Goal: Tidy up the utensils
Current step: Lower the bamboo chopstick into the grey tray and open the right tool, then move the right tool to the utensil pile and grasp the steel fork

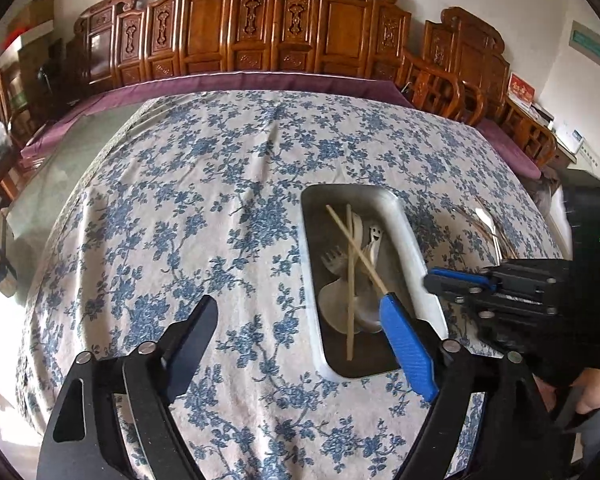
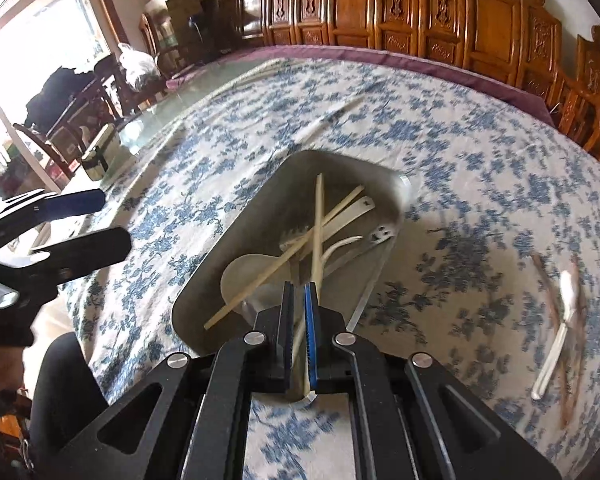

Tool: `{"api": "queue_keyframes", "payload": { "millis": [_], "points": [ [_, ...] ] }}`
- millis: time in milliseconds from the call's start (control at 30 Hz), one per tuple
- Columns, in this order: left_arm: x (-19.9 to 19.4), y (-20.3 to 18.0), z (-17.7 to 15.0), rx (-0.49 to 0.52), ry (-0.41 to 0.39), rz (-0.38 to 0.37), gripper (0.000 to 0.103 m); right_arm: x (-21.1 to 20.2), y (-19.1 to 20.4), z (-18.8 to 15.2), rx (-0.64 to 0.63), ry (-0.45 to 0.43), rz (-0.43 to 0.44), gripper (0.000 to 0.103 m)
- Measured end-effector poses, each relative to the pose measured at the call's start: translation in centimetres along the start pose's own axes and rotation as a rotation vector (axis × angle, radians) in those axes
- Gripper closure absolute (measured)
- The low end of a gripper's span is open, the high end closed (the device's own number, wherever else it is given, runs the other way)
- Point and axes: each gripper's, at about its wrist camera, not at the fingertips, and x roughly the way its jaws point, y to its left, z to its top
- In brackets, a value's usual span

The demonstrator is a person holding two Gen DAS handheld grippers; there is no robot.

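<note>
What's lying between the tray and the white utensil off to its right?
Only bare floral tablecloth, as the right wrist view shows: nothing sits between the tray and the blurred white utensil, which lies beside brown sticks.

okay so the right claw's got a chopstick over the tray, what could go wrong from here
1. The right claw is shut on one chopstick that crosses another chopstick in the metal tray; releasing it carelessly could leave it propped on the pile or sliding over the rim.
2. The open left claw sits close by at the tray's edge, so the two could bump.
3. A white utensil lies outside the tray near the table edge and could be knocked off.
</note>
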Motion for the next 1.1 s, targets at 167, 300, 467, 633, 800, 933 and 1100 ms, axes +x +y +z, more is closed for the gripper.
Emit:
{"api": "queue_keyframes", "payload": {
  "millis": [167,300,467,633,800,933,1100],
  "points": [
    [0.3,-1.8,0.2,0.015,-0.001,-0.014,0.017,-3.7,-2.4,-1.5,0.009,-0.045,-0.024,0.096],
    [0.6,-3.4,0.5,0.036,-0.003,-0.021,0.016,-6.0,-5.3,-3.1,0.025,-0.062,-0.074,0.085],
    [0.7,-5.9,0.5,0.070,-0.025,-0.028,0.016,-8.0,-9.0,-5.5,0.066,-0.079,-0.126,0.081],
    [1.2,-8.0,0.6,0.091,-0.029,-0.048,0.016,-9.0,-12.9,-7.7,0.114,-0.069,-0.180,0.081],
    [1.7,-10.1,0.8,0.114,-0.028,-0.072,0.016,-9.2,-15.9,-9.4,0.145,-0.056,-0.234,0.079],
    [2.6,-12.0,0.9,0.142,-0.022,-0.080,0.011,-8.9,-18.3,-10.5,0.166,-0.038,-0.267,0.077],
    [3.7,-14.7,0.8,0.206,-0.039,-0.066,0.011,-8.2,-20.4,-11.5,0.184,-0.019,-0.294,0.076]
  ]
}}
